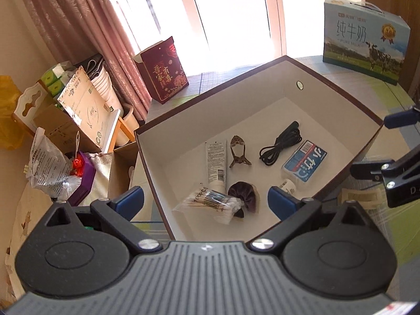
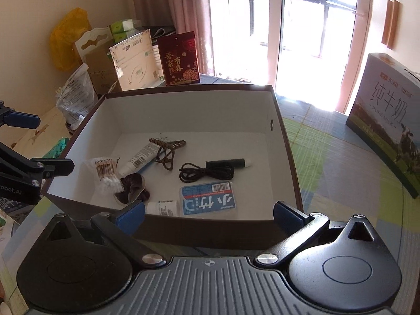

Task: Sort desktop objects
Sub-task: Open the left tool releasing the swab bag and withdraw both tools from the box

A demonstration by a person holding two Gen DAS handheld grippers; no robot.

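A brown box with white inside (image 1: 262, 84) (image 2: 183, 105) stands on the table. In it lie a cotton swab pack (image 1: 210, 204) (image 2: 105, 176), a white tube (image 1: 216, 162) (image 2: 139, 158), a brown hair claw (image 1: 238, 152) (image 2: 168, 149), a dark scrunchie (image 1: 242, 195) (image 2: 134, 186), a black cable (image 1: 281, 144) (image 2: 207, 170), a blue floss box (image 1: 305, 161) (image 2: 207, 200) and a small white bottle (image 1: 287, 185) (image 2: 162, 208). My left gripper (image 1: 206, 200) is open and empty over the box's near-left corner. My right gripper (image 2: 208, 214) is open and empty at the box's near wall.
A milk carton case (image 1: 365, 39) (image 2: 388, 126) stands at the table's right. A red gift box (image 1: 165, 71) (image 2: 179, 59) stands behind the brown box. Cardboard boxes, bags and clutter (image 1: 65, 120) (image 2: 105, 65) fill the left side. A small packet (image 1: 359, 197) lies right of the box.
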